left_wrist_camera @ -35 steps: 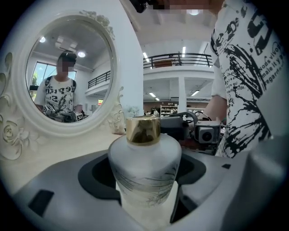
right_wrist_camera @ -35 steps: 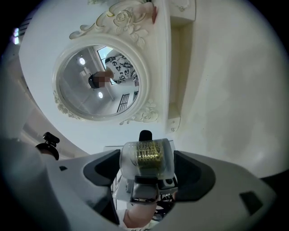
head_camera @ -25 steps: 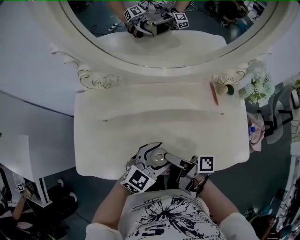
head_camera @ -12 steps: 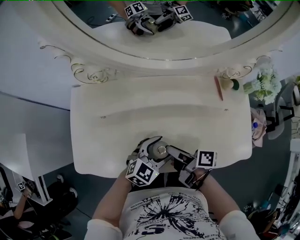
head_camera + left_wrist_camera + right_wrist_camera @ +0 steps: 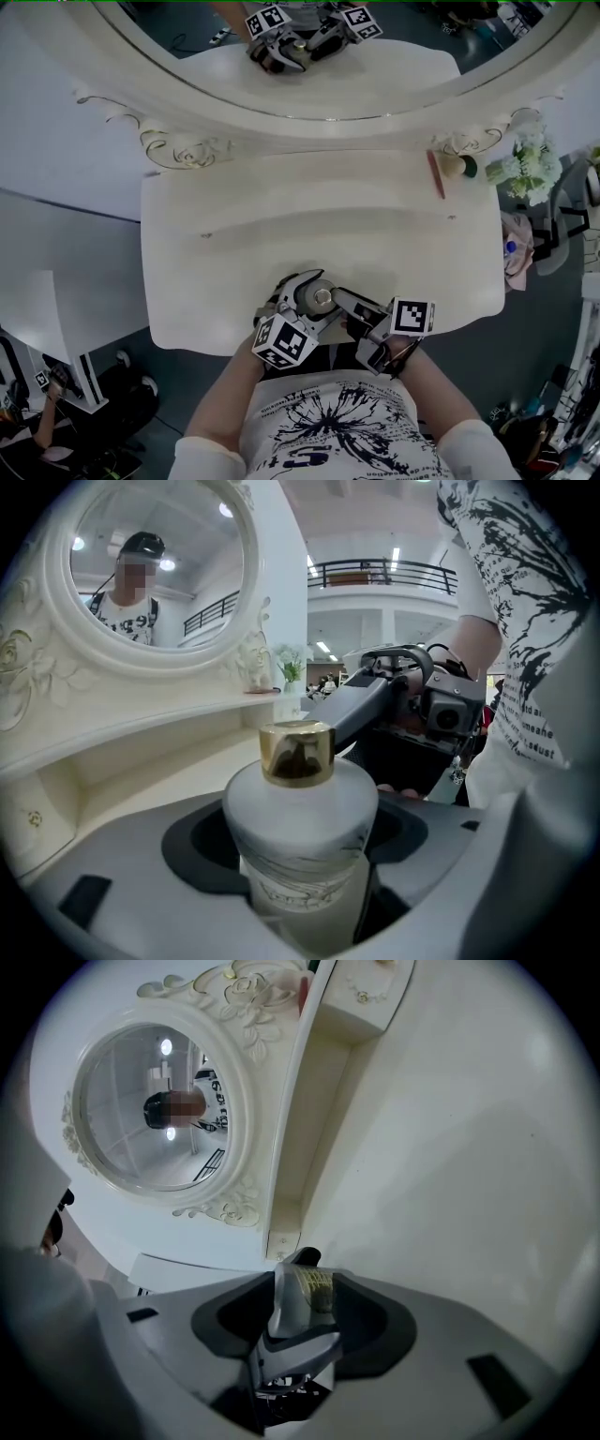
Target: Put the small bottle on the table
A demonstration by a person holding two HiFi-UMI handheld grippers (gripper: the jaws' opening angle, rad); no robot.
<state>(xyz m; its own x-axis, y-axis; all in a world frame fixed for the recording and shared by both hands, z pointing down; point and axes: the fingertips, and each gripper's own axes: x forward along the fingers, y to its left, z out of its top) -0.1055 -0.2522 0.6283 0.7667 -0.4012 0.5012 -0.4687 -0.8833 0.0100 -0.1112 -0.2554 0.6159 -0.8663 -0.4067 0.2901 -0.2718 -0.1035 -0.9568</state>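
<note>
While your left claw [image 5: 302, 298] grips the small bottle [image 5: 300, 817] round its body, low in the middle of the head view and over the near edge of the surface [image 5: 234, 244], I judge you to be in the carrying step, since no view shows the bottle's base resting on anything. Your right claw [image 5: 349, 309] sits just right of the bottle with its jaws closing. They stand apart around a grey piece with a yellowish patterned patch, and I cannot tell what that piece is. Next you will need to lower the bottle upright onto the bare surface, then ease the left jaws apart. The bottle is squat and round-shouldered, frosted white with faint dark line work, under a shiny gold cap [image 5: 297, 754]. It is probably slippery, while the cream surface looks smooth and matte.
</note>
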